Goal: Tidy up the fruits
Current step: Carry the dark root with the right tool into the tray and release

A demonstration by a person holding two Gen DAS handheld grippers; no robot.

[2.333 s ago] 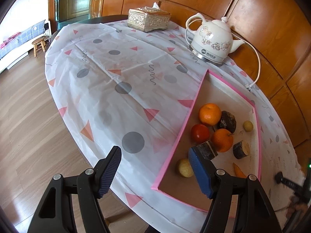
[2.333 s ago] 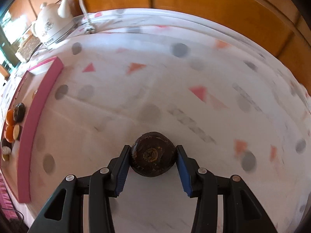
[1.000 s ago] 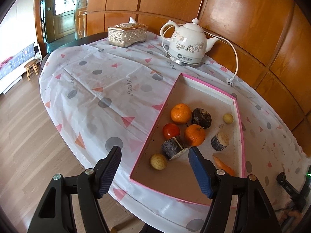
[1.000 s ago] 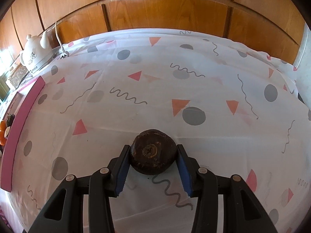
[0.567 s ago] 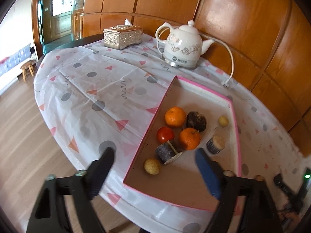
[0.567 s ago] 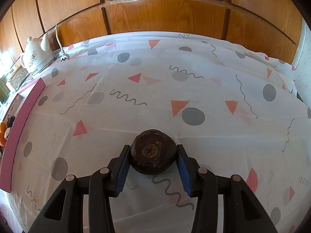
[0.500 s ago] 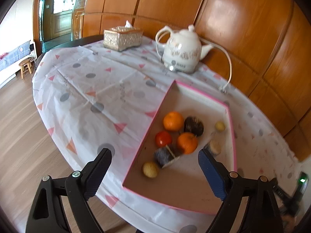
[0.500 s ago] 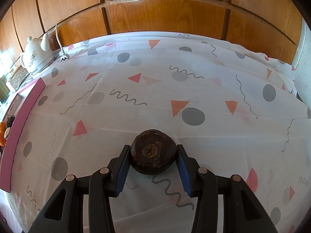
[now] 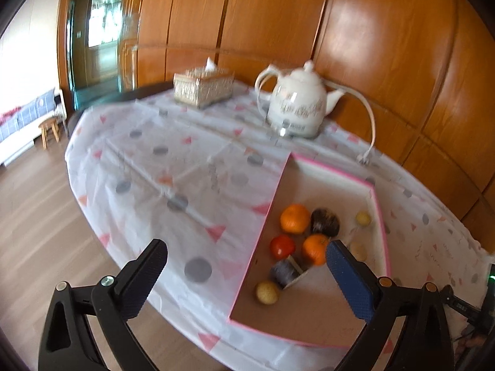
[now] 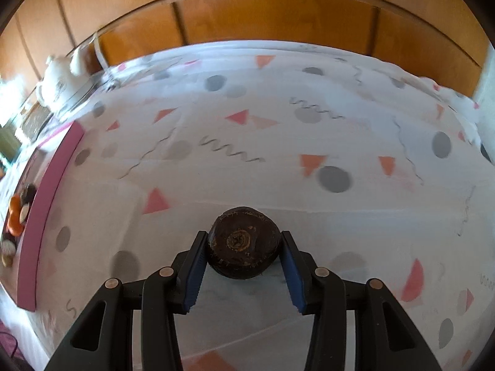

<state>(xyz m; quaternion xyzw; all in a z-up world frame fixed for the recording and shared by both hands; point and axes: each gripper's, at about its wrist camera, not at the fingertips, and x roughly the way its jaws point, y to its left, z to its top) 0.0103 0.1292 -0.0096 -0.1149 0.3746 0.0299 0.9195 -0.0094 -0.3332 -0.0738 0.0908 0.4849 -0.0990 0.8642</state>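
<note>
Gripping dark round fruit (image 10: 243,242) between right claw (image 10: 243,266) pads | left claw (image 9: 244,278) wide, just opened, empty

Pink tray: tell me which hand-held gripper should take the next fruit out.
Left. The left hand-held gripper has just opened, empty, over the pink tray; the right hand-held gripper is clamped on a dark round fruit.

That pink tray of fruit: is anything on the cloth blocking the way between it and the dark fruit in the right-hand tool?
Nothing visible: only bare patterned cloth separates the dark fruit from the pink tray.
</note>
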